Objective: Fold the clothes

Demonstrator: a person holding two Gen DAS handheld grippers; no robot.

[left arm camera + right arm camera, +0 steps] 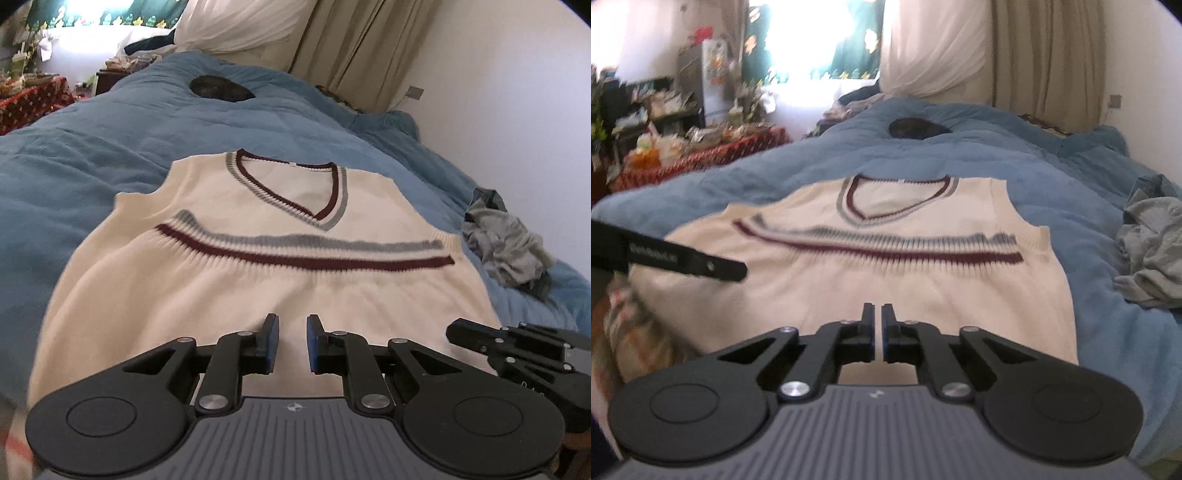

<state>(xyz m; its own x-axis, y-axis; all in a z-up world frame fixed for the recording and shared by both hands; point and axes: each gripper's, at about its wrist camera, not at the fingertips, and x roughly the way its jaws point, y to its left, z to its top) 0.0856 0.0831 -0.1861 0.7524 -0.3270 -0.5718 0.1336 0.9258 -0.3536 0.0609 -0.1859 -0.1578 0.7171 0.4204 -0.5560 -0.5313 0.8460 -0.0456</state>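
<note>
Covering the bed, a blue duvet [92,166] bears the vest [258,280]; left fingers [291,325] narrowly parted, right fingers [878,314] closed, both empty.

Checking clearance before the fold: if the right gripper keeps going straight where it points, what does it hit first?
Most likely the vest, its plain lower front below the maroon stripe. The right gripper points down at it with nothing between, though depth is hard to judge.

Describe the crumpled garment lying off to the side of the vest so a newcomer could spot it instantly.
Start at the blue duvet covering the bed, then find the cream V-neck knit vest spread flat across it. To the vest's right, toward the wall, sits a grey crumpled garment. Unlike the smooth, maroon-and-grey-striped vest, it is bunched in a heap, plain grey and unfolded.
</note>
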